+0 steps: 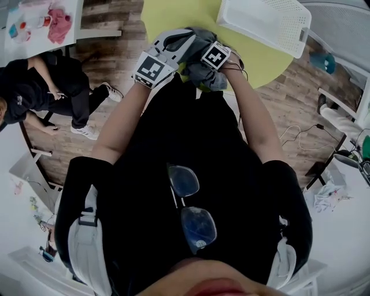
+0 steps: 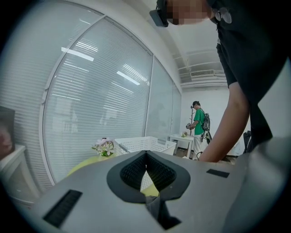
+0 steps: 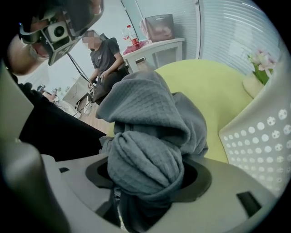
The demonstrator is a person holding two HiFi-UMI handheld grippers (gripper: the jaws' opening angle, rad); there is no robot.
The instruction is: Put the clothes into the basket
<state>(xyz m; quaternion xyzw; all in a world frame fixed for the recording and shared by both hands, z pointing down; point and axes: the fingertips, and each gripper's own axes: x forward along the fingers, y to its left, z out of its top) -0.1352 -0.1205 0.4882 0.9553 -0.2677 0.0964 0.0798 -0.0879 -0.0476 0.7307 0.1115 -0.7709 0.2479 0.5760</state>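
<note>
The cloth (image 3: 150,136) is a soft, matt waffle-knit fabric, rough-textured. The basket (image 1: 267,22) is smooth perforated plastic with a slight sheen. The table (image 1: 173,14) top is smooth and matt. The floor (image 1: 124,58) is grained wood plank.

basket (image 1: 272,26): I see the head view's top edge cut off its far side
right gripper (image 3: 148,176): its pads are buried under the grey garment (image 3: 145,113)
table (image 1: 173,14): near edge hidden behind my arms (image 1: 124,124)
flowers (image 2: 104,146): too small for me to name
</note>
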